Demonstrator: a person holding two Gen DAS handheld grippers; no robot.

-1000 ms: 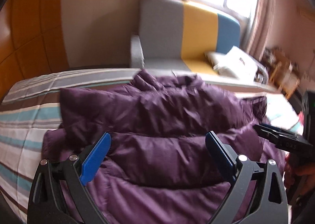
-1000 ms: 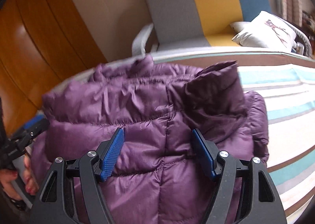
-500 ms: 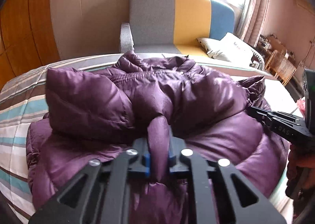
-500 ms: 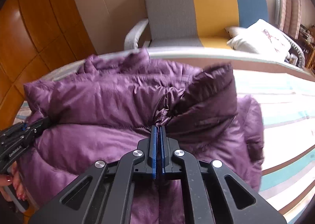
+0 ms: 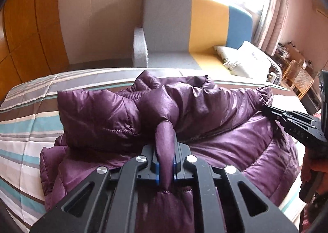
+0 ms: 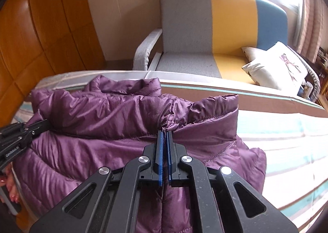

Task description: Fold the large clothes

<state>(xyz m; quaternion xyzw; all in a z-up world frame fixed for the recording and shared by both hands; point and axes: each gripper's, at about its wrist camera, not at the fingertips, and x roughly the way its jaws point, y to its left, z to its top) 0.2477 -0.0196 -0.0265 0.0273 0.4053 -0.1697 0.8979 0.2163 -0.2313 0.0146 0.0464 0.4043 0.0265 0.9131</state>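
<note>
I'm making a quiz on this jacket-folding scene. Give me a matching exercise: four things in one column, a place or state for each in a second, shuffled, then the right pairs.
Things
1. purple down jacket
2. left gripper
3. white cushion
4. sofa

Places or states
A. lying on the sofa seat
B. beyond the bed, by the window
C. spread on the striped bedcover
D. jaws shut on a pinch of purple fabric

Pairs: 1-C, 2-D, 3-A, 4-B
</note>
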